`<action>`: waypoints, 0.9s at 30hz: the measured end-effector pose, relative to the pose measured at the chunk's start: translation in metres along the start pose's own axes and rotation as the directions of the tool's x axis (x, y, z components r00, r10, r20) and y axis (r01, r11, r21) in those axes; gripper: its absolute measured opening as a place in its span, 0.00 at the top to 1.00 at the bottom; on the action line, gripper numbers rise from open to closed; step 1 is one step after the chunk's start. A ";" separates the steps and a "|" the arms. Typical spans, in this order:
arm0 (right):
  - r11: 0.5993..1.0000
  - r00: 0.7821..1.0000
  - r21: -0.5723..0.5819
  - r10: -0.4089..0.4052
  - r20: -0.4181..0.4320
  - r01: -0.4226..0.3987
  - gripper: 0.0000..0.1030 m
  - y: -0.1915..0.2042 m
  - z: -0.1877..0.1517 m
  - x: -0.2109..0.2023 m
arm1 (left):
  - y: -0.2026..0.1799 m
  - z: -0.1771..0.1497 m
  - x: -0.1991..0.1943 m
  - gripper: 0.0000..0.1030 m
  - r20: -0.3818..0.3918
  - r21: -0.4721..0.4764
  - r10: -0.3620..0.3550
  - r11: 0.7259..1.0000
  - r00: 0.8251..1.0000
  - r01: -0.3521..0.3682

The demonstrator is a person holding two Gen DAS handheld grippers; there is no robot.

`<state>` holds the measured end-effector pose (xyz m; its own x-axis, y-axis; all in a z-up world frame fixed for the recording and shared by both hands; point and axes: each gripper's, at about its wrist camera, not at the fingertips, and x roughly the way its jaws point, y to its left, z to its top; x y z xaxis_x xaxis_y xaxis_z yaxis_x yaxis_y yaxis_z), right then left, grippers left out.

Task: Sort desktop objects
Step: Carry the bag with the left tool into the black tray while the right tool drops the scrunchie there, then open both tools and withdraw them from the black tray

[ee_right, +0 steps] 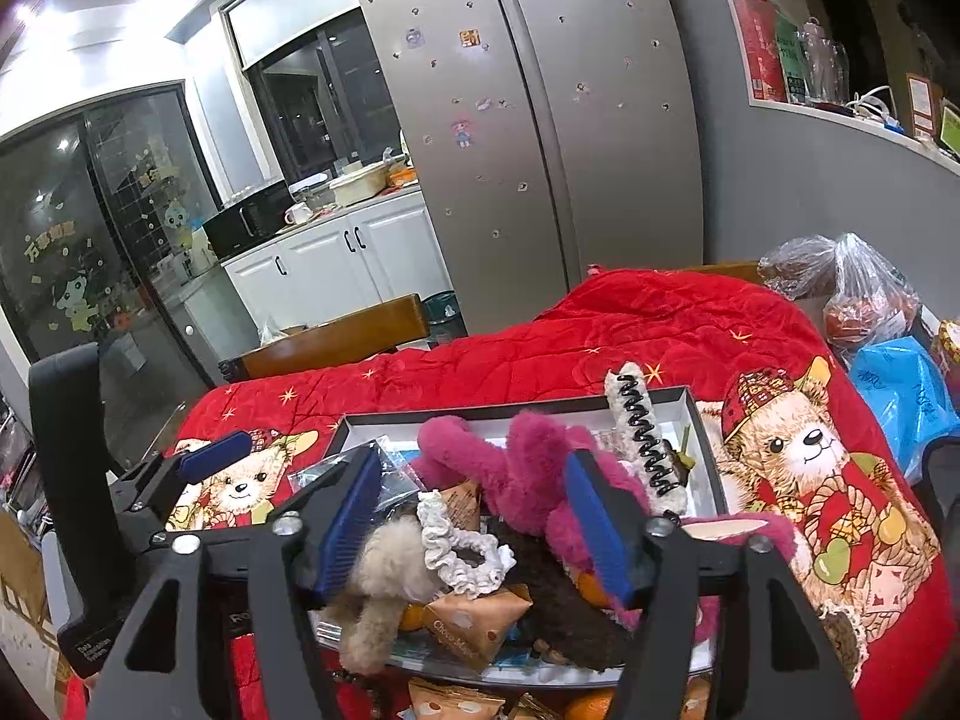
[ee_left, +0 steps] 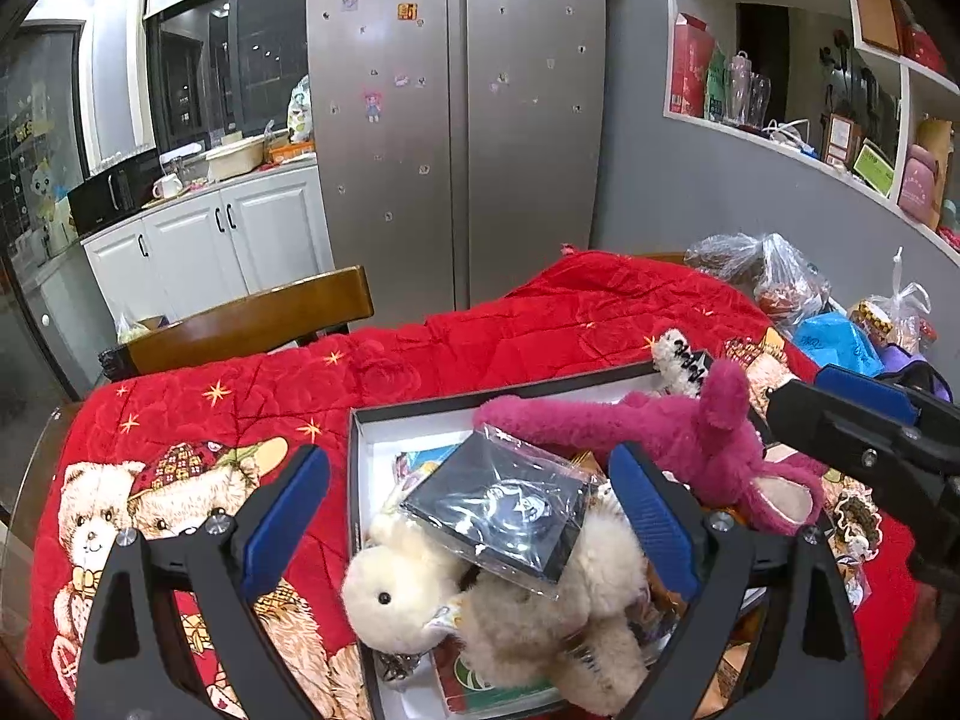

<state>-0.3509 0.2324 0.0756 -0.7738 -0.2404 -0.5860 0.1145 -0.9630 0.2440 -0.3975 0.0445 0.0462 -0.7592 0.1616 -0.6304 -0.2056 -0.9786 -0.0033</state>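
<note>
**Q:** While you're parked over that mess, what's right under your fingers?

**Me:** Closest to my left gripper point(ee_left: 471, 516) is a cream plush animal point(ee_left: 498, 606), lying in the box point(ee_left: 360, 480) between my spread blue pads point(ee_left: 285, 516). Jaws wide, holding nothing. A black flat packet in clear wrap point(ee_left: 507, 507) sits tilted on top of the plush, right between my fingertips.

**Q:** And the other side?

**Me:** My right gripper point(ee_right: 474, 522) is also gaping wide, nothing pinched. Below it there's a beige fuzzy toy point(ee_right: 384, 576), a white scrunchie point(ee_right: 459, 552) lying over it, and a tan triangular snack pack point(ee_right: 474, 618) just in front. Can't tell if either pad is touching anything.

**Q:** Further in?

**Me:** A magenta plush point(ee_right: 516, 480) sprawls across the box's middle, long limb reaching to the left. From my left camera it drapes over the box's right rim and my other gripper shows just beyond it. Past that, a fluffy white hair clip with black teeth point(ee_right: 645, 438) leans on the far corner of the box.

**Q:** What's it all sitting on?

**Me:** A red quilted blanket with teddy bear prints point(ee_left: 240, 408). Plastic bags point(ee_right: 864, 294) are piled at the far right edge, a wooden chair back point(ee_left: 252, 324) sits behind the table, and a steel double-door fridge point(ee_left: 456, 120) stands at the back.
</note>
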 end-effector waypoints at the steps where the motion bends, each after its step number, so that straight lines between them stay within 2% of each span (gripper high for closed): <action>1: 1.000 1.000 -0.002 -0.004 0.004 0.004 0.28 -0.001 0.001 -0.001 | 0.001 0.001 -0.003 0.07 0.004 -0.004 -0.004 1.000 1.000 0.004; 9: 1.000 1.000 -0.010 0.015 0.016 -0.015 0.26 0.002 0.008 -0.020 | 0.005 0.011 -0.038 0.07 0.034 -0.035 -0.053 0.998 0.998 0.054; 13: 0.997 0.998 -0.073 0.008 0.067 -0.003 0.25 0.019 0.012 -0.050 | 0.007 0.014 -0.076 0.06 0.086 -0.053 -0.075 0.995 0.993 0.080; 16: 0.996 0.993 -0.084 0.018 0.116 -0.008 0.17 0.028 0.011 -0.080 | 0.007 0.010 -0.105 0.01 0.132 -0.072 -0.070 0.994 0.989 0.080; 18: 0.996 0.990 -0.086 0.007 0.143 0.005 0.17 0.031 0.007 -0.098 | 0.006 0.006 -0.119 0.01 0.123 -0.069 -0.062 0.995 0.990 0.071; 23: 0.992 0.988 -0.124 -0.006 0.156 0.026 0.17 0.038 -0.007 -0.139 | 0.004 -0.018 -0.164 0.01 0.127 -0.057 -0.035 0.997 0.991 0.042; 27: 0.993 0.984 -0.108 -0.029 0.176 0.048 0.17 0.033 -0.032 -0.173 | -0.001 -0.059 -0.192 0.01 0.074 -0.040 0.007 0.999 0.997 -0.004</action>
<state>-0.1936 0.2381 0.1603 -0.8741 -0.1877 -0.4480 0.1439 -0.9810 0.1302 -0.2150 0.0073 0.1213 -0.8044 0.1642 -0.5710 -0.1782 -0.9835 -0.0318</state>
